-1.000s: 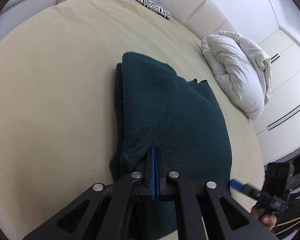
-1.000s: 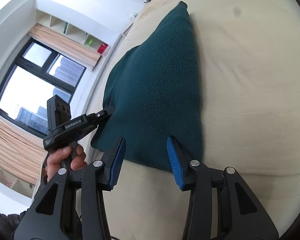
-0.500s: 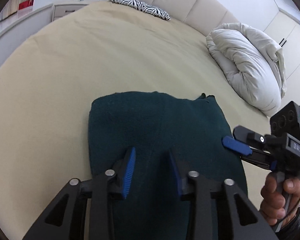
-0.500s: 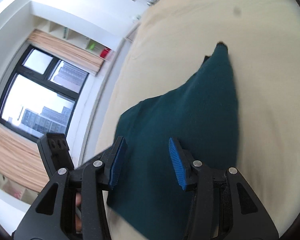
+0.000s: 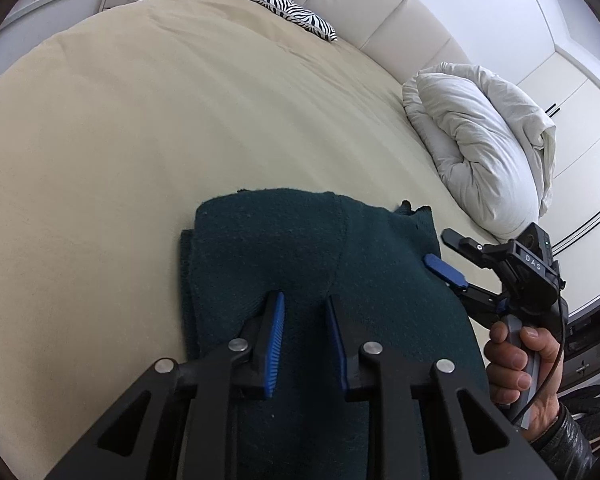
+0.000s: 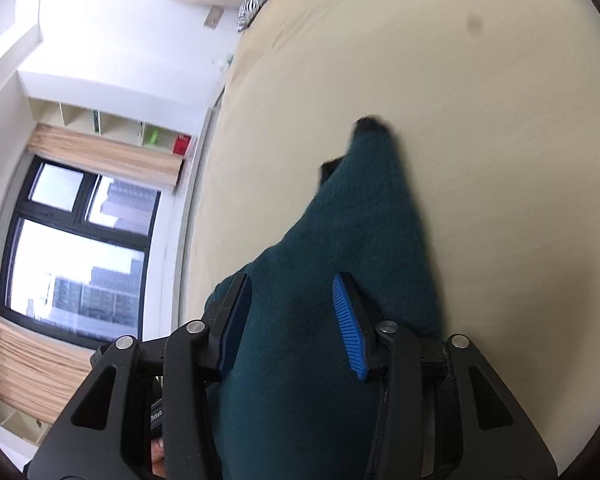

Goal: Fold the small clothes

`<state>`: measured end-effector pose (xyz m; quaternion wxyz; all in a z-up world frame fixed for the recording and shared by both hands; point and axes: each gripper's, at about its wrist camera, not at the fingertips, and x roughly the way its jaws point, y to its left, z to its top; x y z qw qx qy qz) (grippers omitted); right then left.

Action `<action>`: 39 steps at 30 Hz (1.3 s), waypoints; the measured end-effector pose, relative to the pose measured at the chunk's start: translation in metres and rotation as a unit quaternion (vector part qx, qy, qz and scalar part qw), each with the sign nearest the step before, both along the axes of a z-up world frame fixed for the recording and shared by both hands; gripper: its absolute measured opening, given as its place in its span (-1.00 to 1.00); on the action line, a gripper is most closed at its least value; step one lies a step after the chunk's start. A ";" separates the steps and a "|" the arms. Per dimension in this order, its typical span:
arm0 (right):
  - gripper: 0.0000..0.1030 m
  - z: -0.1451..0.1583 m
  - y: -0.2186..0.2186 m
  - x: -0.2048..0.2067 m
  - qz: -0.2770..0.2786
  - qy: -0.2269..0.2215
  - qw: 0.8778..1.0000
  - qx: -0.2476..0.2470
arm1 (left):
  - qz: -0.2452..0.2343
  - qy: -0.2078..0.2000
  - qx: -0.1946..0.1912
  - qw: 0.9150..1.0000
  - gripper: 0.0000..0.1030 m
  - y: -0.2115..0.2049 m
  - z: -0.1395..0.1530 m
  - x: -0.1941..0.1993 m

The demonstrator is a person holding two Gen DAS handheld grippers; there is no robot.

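Observation:
A dark green knit garment [image 5: 300,248] lies folded on the beige bed [image 5: 140,140]. My left gripper [image 5: 303,300] hovers over its near part. Its jaws stand apart and are closing, with no cloth pinched between the blue pads. In the left wrist view my right gripper [image 5: 440,248], held by a hand [image 5: 516,356], straddles the garment's right edge. In its own view the right gripper [image 6: 292,284] has its jaws apart and closing a little. The green garment [image 6: 360,220] runs beneath them, and the pads do not press on it.
A bunched white duvet [image 5: 480,140] lies at the bed's right side by white wardrobe doors [image 5: 572,92]. A zebra-print pillow [image 5: 280,0] rests at the padded headboard [image 5: 360,4]. The right wrist view shows a window [image 6: 80,248] and shelves beyond the bed's edge.
The left gripper let go of the garment's fold, opened and drew back. The garment now lies lower and flatter. The right gripper moved in over the garment's right edge.

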<state>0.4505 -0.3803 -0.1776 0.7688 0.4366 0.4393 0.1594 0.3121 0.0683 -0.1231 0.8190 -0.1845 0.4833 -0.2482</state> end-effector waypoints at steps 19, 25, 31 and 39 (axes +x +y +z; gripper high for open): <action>-0.17 0.013 0.055 -0.151 0.139 -0.038 0.989 0.032 | 0.019 -0.009 -0.022 1.000 -0.36 0.034 0.026 -0.057; 0.30 0.040 0.028 -0.166 0.092 -0.062 0.994 -0.001 | 0.065 0.000 -0.060 0.996 0.16 0.074 0.027 -0.077; 0.39 0.029 0.008 -0.152 0.067 -0.036 0.997 -0.007 | 0.049 0.056 -0.085 0.994 0.17 0.071 0.005 -0.063; 0.39 -0.001 -0.009 -0.138 0.064 0.007 0.998 0.017 | 0.039 0.098 -0.108 0.989 0.20 0.064 -0.011 -0.042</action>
